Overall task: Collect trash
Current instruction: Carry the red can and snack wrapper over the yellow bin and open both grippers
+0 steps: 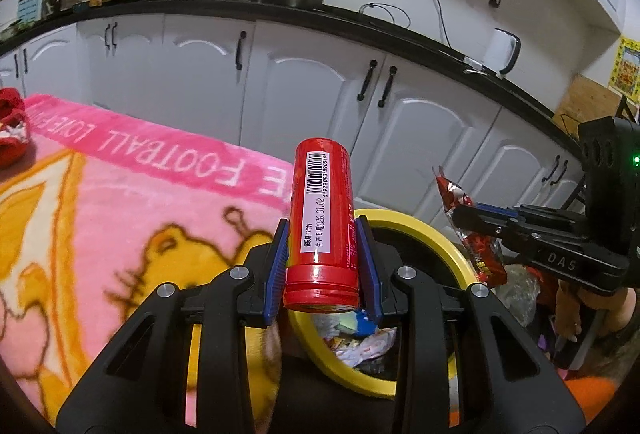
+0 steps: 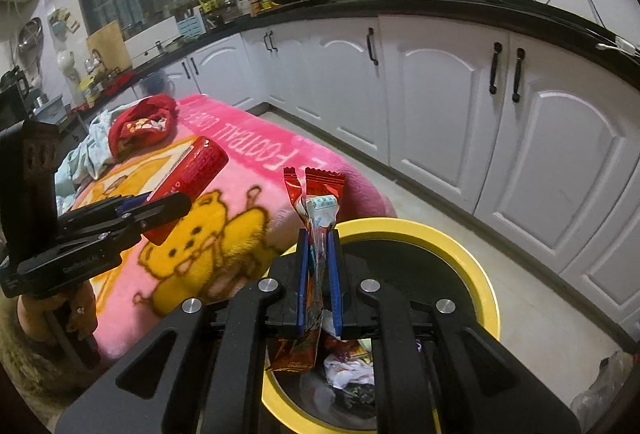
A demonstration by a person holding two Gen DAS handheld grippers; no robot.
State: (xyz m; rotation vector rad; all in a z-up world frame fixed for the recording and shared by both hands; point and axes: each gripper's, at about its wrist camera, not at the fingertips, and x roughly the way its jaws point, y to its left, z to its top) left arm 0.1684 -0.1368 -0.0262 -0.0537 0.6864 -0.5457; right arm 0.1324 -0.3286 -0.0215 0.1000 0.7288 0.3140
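Note:
My left gripper [image 1: 322, 230] is shut on a red can [image 1: 322, 226] with a white barcode label, held above the near rim of a black trash bin with a yellow rim [image 1: 436, 234]. My right gripper [image 2: 318, 238] is shut on red snack wrappers [image 2: 316, 210] and holds them over the same bin [image 2: 472, 254]. The bin holds crumpled wrappers and paper [image 2: 348, 366]. In the right wrist view the left gripper [image 2: 160, 208] with the can [image 2: 192, 170] shows at the left. In the left wrist view the right gripper [image 1: 460, 214] with the wrappers [image 1: 476, 242] shows at the right.
A pink blanket with a yellow bear [image 1: 120, 218] covers the surface left of the bin. A red cloth item [image 2: 142, 126] and a pale cloth [image 2: 90, 150] lie at its far end. White kitchen cabinets [image 2: 440, 106] under a black counter run behind. A plastic bag [image 2: 600, 390] lies on the floor at right.

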